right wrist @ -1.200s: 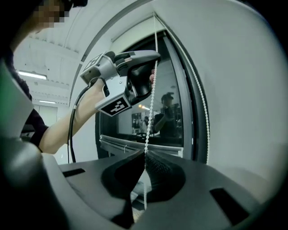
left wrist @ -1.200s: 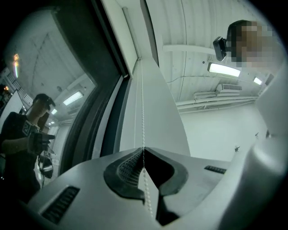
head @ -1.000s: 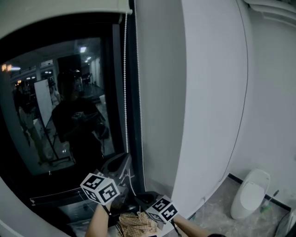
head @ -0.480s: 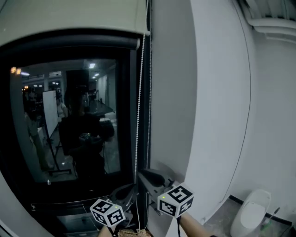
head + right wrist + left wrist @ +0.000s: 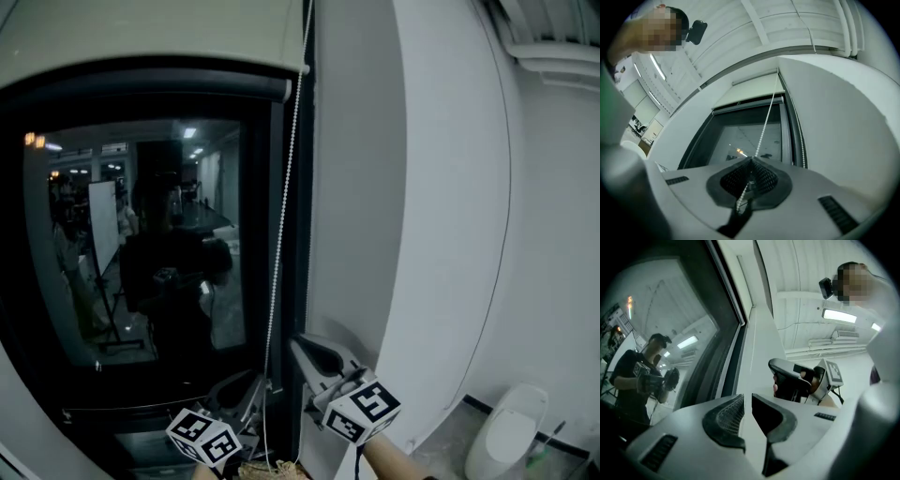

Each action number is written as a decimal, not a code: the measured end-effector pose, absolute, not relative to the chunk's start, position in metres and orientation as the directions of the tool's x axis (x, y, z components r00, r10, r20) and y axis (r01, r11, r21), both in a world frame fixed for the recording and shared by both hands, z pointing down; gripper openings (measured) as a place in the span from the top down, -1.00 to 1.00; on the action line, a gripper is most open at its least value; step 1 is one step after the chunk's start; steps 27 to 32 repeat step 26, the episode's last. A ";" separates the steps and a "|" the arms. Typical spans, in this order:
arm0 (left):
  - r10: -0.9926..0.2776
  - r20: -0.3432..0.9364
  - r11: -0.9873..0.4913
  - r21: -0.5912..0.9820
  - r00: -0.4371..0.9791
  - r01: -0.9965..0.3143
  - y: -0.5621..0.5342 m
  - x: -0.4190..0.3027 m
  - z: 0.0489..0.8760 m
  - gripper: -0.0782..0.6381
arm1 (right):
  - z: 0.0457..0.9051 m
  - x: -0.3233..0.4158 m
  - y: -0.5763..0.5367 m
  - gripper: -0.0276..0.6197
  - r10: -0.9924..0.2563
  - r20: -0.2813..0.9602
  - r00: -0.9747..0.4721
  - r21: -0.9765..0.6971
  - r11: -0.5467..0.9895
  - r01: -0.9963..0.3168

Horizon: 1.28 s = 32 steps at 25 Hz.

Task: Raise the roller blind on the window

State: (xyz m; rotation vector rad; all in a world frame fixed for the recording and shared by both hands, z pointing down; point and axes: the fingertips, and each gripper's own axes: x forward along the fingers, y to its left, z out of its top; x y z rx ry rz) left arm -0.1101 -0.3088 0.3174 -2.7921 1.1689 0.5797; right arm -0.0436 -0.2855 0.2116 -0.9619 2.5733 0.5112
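The roller blind (image 5: 150,33) is seen drawn up to the top of the window (image 5: 141,262), its bead chain (image 5: 764,126) at the window's right edge is clamped between the closed fingers of the right gripper (image 5: 751,161), and the left gripper (image 5: 746,401) is held near the window's lower right corner, fingers slightly parted with nothing between them.

Window glass (image 5: 141,253): glossy, dark, mirror-like. Roller blind (image 5: 141,37) above it: matt cream cloth. Bead chain (image 5: 286,216) at its right edge: small white beads. Wall (image 5: 441,187) to its right: smooth, matt white. Right gripper (image 5: 751,160): matt grey shell; pads (image 5: 765,180) dark, cross-hatched.
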 end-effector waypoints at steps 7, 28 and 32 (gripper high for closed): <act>-0.651 -0.425 -0.713 0.058 0.629 -0.699 -0.294 -0.114 0.286 0.73 | 0.213 -0.039 -0.286 0.89 -0.560 -0.444 -0.700 0.210 0.695 -0.688; -0.614 -0.423 -0.756 0.070 0.667 -0.651 -0.296 -0.103 0.286 0.73 | 0.226 -0.040 -0.291 0.89 -0.598 -0.418 -0.684 0.218 0.665 -0.714; -0.614 -0.423 -0.756 0.070 0.667 -0.651 -0.296 -0.103 0.286 0.73 | 0.226 -0.040 -0.291 0.89 -0.598 -0.418 -0.684 0.218 0.665 -0.714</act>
